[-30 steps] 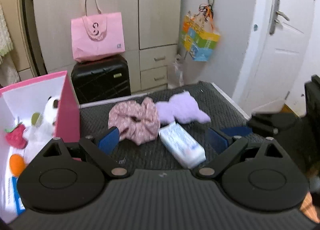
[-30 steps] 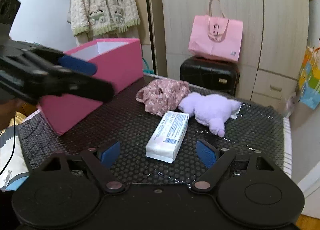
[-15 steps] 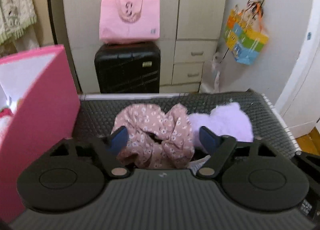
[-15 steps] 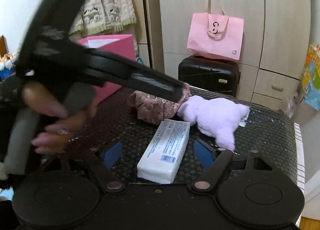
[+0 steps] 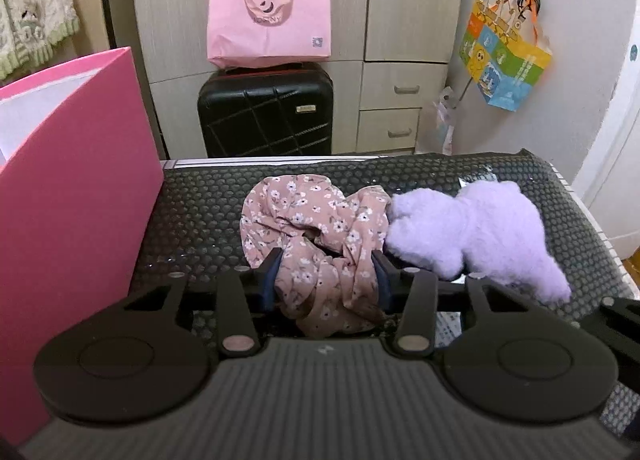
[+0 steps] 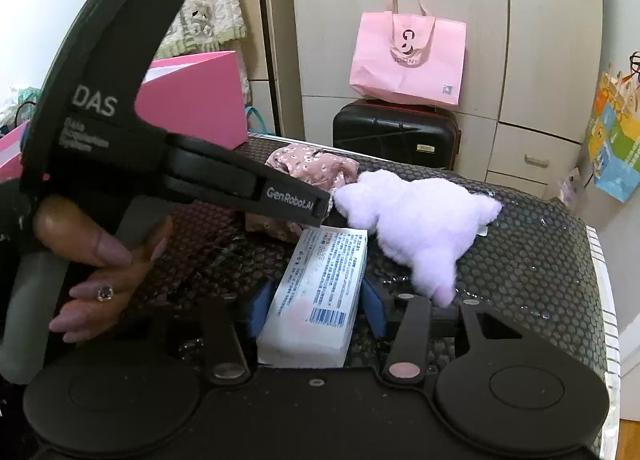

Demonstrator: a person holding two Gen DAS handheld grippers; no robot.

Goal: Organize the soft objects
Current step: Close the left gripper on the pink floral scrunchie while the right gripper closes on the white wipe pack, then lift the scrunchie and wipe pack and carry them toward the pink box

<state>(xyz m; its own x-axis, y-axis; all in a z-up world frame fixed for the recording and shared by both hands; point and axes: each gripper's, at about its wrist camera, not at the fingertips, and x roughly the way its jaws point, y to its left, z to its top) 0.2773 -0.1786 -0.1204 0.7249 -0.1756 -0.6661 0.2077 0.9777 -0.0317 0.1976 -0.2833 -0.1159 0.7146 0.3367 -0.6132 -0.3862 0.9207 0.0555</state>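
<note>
The pink box [image 5: 76, 196] stands at the mat's [image 5: 208, 196] left edge; its inside is hidden here. Three soft things are not yet put away: the purple plush [image 5: 476, 232], the floral scrunchie [image 5: 316, 228] touching it, and the tissue pack [image 6: 320, 292]. The left gripper [image 5: 325, 280] is closing on the scrunchie, pads pressing it; the right gripper [image 6: 314, 310] is closing round the pack

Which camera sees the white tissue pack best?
The right wrist view: the tissue pack lies whole between the right gripper's closing jaws. The left wrist view shows only a sliver behind that gripper's frame.
</note>
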